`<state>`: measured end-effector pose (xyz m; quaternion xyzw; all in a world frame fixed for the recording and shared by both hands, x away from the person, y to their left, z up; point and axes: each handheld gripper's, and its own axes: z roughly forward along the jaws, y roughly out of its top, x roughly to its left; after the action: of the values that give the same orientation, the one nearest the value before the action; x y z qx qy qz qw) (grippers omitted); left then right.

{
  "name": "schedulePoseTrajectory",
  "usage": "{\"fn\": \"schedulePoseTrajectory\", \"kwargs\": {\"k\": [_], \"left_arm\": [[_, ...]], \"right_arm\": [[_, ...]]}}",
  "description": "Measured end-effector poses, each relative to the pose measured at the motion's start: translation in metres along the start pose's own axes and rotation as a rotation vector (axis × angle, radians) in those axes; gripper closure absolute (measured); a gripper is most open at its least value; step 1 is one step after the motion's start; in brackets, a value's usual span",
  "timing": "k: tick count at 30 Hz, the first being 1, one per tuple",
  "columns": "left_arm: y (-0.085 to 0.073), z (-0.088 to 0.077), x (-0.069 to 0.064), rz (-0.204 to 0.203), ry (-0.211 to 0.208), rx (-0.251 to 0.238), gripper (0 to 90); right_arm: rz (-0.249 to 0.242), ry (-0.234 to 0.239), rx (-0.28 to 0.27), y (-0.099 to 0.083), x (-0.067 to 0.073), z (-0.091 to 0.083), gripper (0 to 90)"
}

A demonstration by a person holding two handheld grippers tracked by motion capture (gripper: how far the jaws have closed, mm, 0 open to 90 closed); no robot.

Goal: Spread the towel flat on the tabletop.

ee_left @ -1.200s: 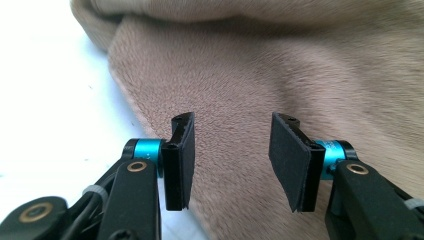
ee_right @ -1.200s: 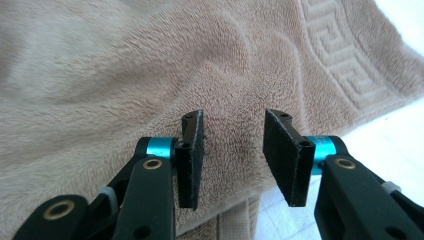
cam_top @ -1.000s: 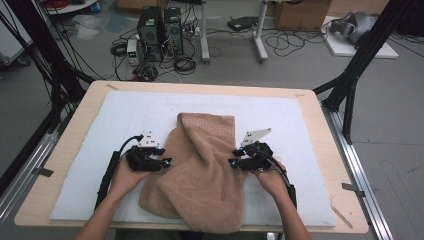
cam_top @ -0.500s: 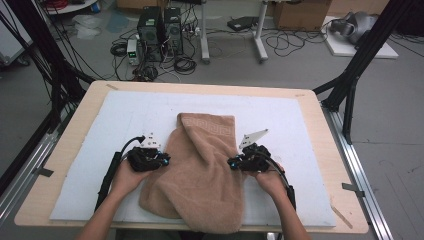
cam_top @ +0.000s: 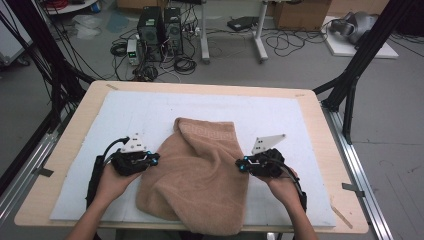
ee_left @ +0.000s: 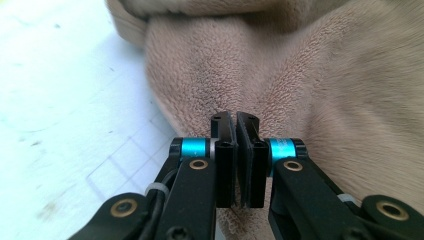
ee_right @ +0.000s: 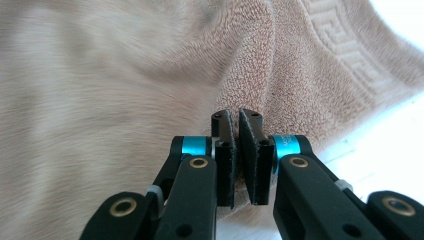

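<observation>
Rt hand-held gripper (ee_right: 235, 120) view: towel (ee_right: 125, 100) key-pattern border.

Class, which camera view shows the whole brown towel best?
The high view: the towel lies there entire, its near end over the table's edge. The left gripper view and right gripper view give close-ups of pile pinched in each tool.

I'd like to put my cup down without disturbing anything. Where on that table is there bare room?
The white mat is bare along its far side, beyond the towel, and at both far corners. The wooden rim is free too. The near middle is crowded: the towel lies there, with the left tongs and right tongs pinching its edges.
</observation>
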<state>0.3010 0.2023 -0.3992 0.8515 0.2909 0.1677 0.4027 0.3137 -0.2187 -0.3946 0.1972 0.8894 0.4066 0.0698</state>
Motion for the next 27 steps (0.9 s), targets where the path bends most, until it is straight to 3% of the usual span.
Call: {"fn": "schedulePoseTrajectory", "kwargs": {"k": [4, 8, 12, 15, 20, 24, 27], "left_arm": [[-0.005, -0.025, -0.01, 0.01, -0.006, -0.034, 86.4], [-0.018, -0.046, -0.027, 0.019, -0.041, -0.047, 86.4], [-0.033, -0.054, -0.044, 0.025, -0.089, -0.029, 86.3], [-0.037, -0.056, -0.052, 0.03, -0.118, -0.02, 85.0], [-0.02, -0.057, -0.04, 0.034, -0.122, -0.063, 69.5], [-0.005, -0.044, -0.023, 0.02, -0.105, -0.08, 67.2], [0.001, -0.028, -0.013, -0.014, -0.106, -0.081, 66.1]], "right_arm": [[-0.038, 0.016, -0.011, -0.001, 0.025, -0.013, 85.1], [-0.082, 0.041, -0.005, -0.005, 0.052, -0.021, 85.1], [-0.111, 0.084, 0.021, -0.011, 0.076, -0.02, 84.7], [-0.127, 0.111, 0.023, -0.007, 0.085, -0.019, 79.1], [-0.14, 0.098, -0.05, 0.018, 0.077, -0.026, 65.9], [-0.141, 0.07, -0.065, 0.039, 0.055, -0.022, 64.0], [-0.122, 0.047, -0.074, 0.049, 0.036, -0.014, 63.2]]}}
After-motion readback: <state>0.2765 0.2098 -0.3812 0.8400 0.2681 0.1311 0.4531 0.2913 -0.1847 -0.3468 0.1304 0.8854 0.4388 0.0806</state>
